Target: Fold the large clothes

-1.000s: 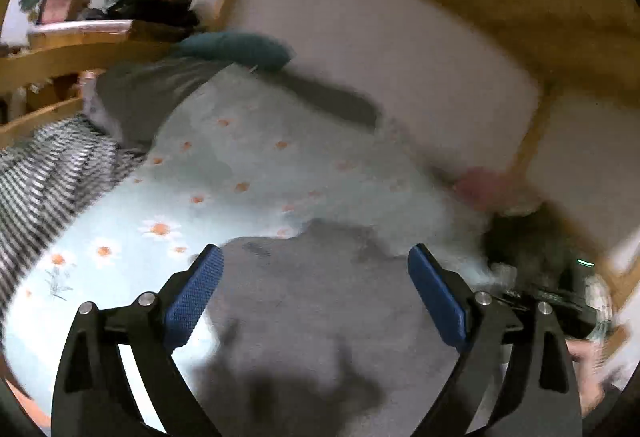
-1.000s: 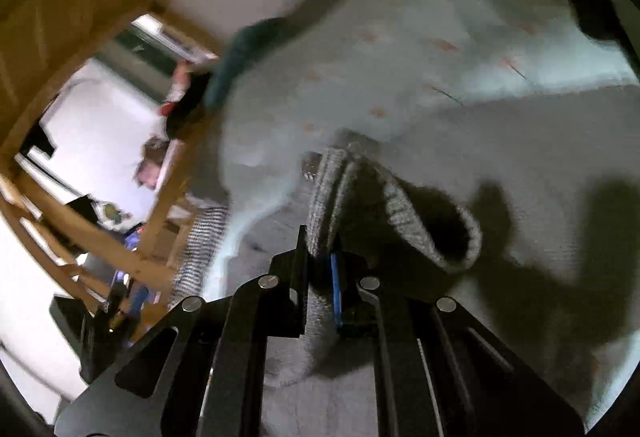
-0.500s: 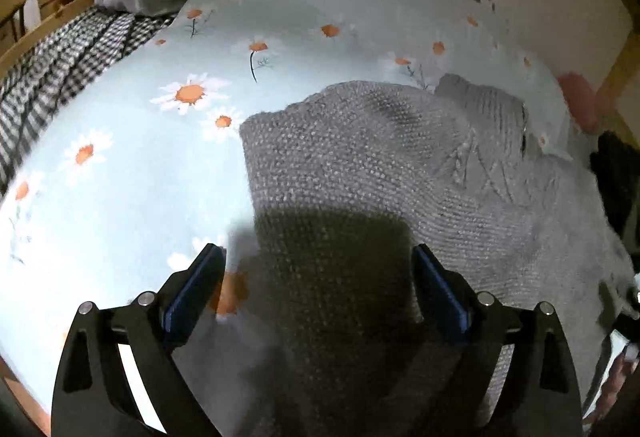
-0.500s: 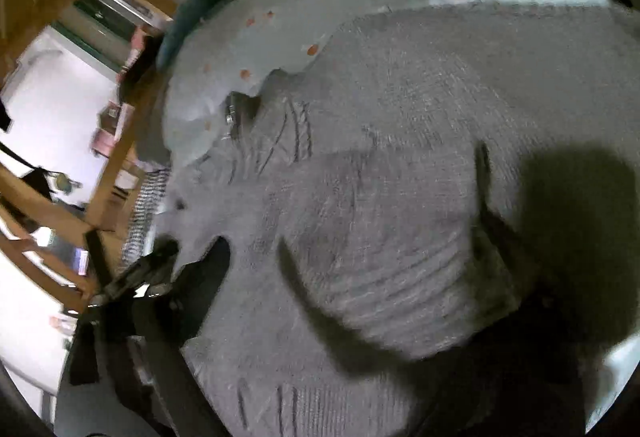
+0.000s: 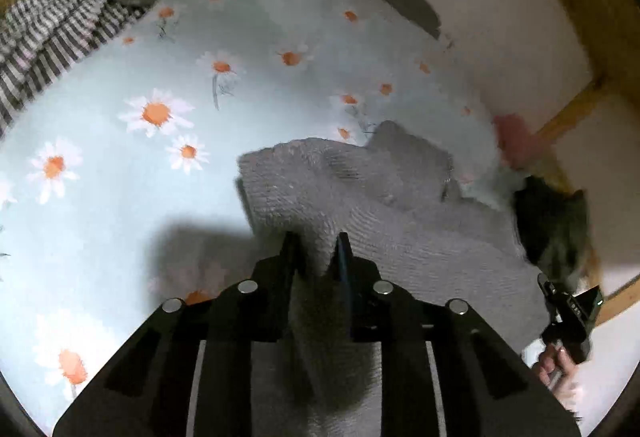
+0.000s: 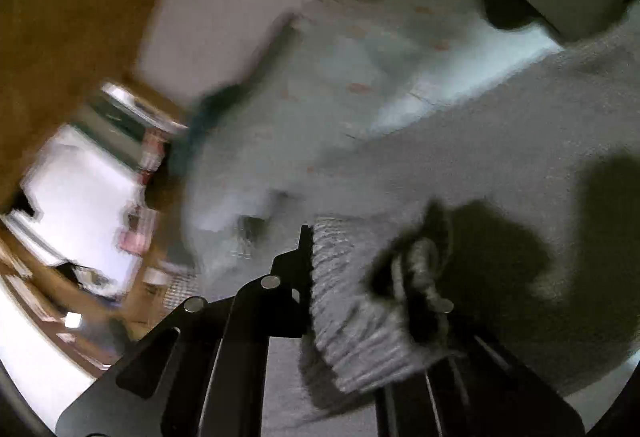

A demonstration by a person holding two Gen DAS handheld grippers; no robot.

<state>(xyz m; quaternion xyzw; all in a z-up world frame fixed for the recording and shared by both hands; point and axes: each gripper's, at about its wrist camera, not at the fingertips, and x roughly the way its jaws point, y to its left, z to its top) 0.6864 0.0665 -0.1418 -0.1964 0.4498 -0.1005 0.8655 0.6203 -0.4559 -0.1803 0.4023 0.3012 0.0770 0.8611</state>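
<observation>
A grey knitted sweater (image 5: 392, 213) lies spread on a bed with a light blue daisy sheet (image 5: 132, 165). My left gripper (image 5: 318, 249) is shut on a bunched fold of the sweater near its left edge and holds it a little above the sheet. In the right wrist view my right gripper (image 6: 360, 269) has a ribbed grey hem of the sweater (image 6: 352, 309) draped between and over its fingers; the right finger is hidden by the knit. The rest of the sweater (image 6: 500, 157) stretches away to the right. This view is blurred.
A striped blanket (image 5: 48, 33) lies at the bed's far left. A white wall (image 5: 480, 17) and wooden bed frame (image 5: 572, 105) border the right side. A dark garment (image 5: 556, 225) and a pink item (image 5: 514, 137) lie by the frame. The other hand-held gripper (image 5: 568, 317) shows at lower right.
My left gripper, open over the sweater half a second ago, has closed on a fold of it and lifted. The right wrist view has swung, with the sweater hem now over its fingers.
</observation>
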